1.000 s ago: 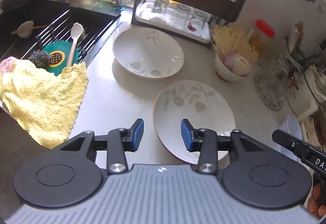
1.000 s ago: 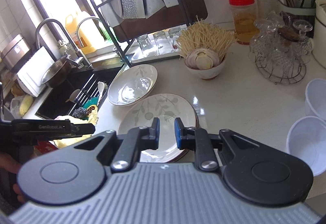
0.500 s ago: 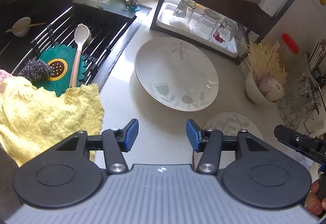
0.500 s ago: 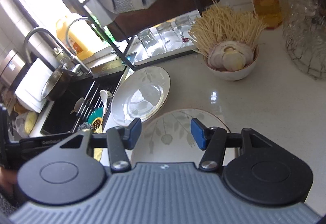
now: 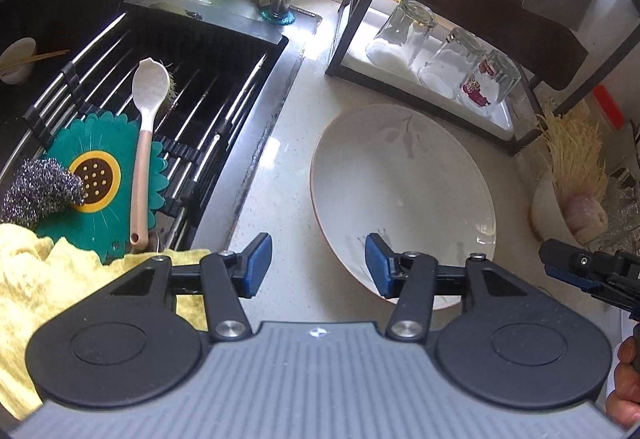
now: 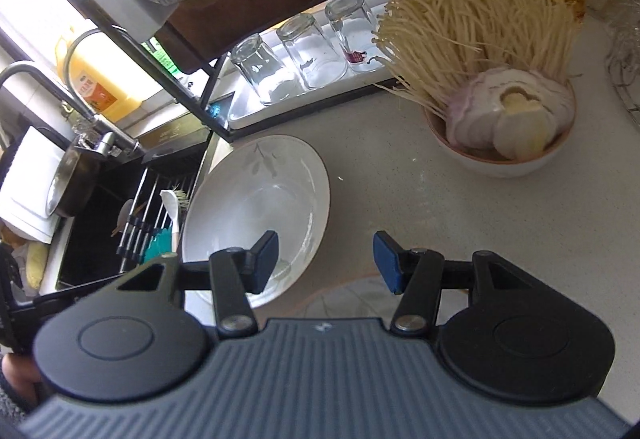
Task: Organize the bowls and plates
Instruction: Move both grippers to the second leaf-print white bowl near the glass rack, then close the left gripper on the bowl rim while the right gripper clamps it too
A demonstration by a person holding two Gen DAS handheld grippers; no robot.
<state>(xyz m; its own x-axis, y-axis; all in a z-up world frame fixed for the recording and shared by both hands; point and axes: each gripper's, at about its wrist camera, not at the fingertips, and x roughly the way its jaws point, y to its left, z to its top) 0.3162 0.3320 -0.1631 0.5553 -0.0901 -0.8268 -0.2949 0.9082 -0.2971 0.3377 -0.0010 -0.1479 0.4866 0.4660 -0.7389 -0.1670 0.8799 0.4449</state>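
- Moved in closer to the big plate [image 5: 404, 195] by the sink [image 5: 224, 87] since a second ago; plate now much bigger in both views.
- Left claw [image 5: 316, 265] partly open, holding nothing; near edge of the big plate sitting between its blue pads, not yet touched.
- Right claw [image 6: 326, 263] just opened up from nearly shut, also empty; left pad hanging over the big plate [image 6: 256, 207], right pad over bare counter [image 6: 400, 191].
- Second plate [image 6: 344, 299] just peeking out below the right claw, close beside the big one.
- Bowl with noodles [image 6: 504, 143] off to the right, well apart.
- Nothing stacked or put away yet, it seems; both plates lying apart on the counter.
- Probably next: grabbing the big plate's edge. Most of the job left.
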